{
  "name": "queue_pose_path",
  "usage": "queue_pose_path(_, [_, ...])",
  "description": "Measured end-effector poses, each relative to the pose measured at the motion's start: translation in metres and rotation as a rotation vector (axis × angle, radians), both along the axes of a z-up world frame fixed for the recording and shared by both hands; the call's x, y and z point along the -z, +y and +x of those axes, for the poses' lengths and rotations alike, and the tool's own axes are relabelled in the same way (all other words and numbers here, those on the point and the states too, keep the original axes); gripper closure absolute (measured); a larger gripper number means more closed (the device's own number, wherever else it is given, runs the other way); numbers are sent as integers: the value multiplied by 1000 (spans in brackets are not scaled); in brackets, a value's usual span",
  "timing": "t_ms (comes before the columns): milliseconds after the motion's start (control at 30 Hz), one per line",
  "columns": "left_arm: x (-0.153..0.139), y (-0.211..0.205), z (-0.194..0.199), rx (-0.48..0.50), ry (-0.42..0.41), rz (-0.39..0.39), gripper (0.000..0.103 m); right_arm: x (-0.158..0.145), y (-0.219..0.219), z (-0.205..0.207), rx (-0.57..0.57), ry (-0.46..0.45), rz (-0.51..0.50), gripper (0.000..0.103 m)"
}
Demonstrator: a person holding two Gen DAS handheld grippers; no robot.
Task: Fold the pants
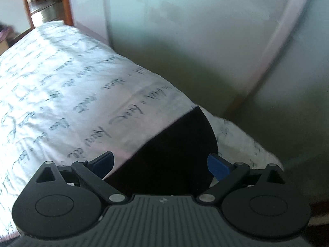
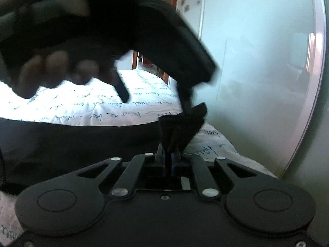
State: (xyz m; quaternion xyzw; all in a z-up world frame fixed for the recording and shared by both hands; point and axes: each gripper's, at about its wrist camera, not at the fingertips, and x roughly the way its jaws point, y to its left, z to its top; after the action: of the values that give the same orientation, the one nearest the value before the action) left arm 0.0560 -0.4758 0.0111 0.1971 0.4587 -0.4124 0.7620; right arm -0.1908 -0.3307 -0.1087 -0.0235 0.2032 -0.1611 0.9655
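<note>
right gripper (image 2: 167, 156) clamped on a bunched corner of the black pants (image 2: 181, 127) | pants spread left over the script-print bedsheet (image 2: 144, 86) | left gripper (image 2: 154, 96) blurred above, fingers apart, hand (image 2: 57, 70) on it | wardrobe (image 2: 257, 61) right

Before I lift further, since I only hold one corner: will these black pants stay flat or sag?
Likely sag: the pants bunch into pleats where the right gripper pinches them. They drape over the bed edge, so floppy. The left gripper, open around the cloth, could support it.
</note>
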Motion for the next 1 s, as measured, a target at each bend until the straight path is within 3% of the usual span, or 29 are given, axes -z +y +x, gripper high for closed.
queue_pose_path(167, [15, -14, 1, -22, 16, 36, 7, -1, 6, -7, -9, -9, -34, 97])
queue_pose_path(433, [18, -33, -13, 66, -6, 128, 5, -3, 20, -15, -36, 10, -108, 97])
queue_pose_path(500, [12, -29, -12, 87, -9, 109, 4, -4, 20, -10, -47, 15, -88, 97])
queue_pose_path(533, [10, -27, -12, 91, -26, 109, 4, -6, 17, -9, -47, 16, -31, 96])
queue_pose_path(600, [9, -24, -10, 77, -61, 119, 5, -9, 3, -8, -30, 11, 133, 87])
queue_pose_path(667, [8, -19, -5, 54, -56, 113, 4, -9, -13, -13, 2, -25, 317, 43])
queue_pose_path(733, [9, -17, -2, 47, -43, 108, 4, -5, -27, -18, 2, -68, 474, 35])
queue_pose_path(767, [9, -15, -1, 40, -46, 111, 5, -2, -33, -19, -2, -77, 532, 40])
queue_pose_path(800, [10, -15, 0, 34, -47, 114, 5, 1, -41, -20, 11, -107, 597, 51])
queue_pose_path(833, [10, -13, 2, 30, -44, 112, 5, 4, -50, -21, 29, -130, 654, 85])
queue_pose_path(867, [10, -12, 3, 27, -39, 110, 4, 7, -58, -20, 42, -136, 711, 92])
queue_pose_path(1000, [6, -6, 6, 21, -44, 107, 5, 18, -76, -15, 66, -157, 853, 90])
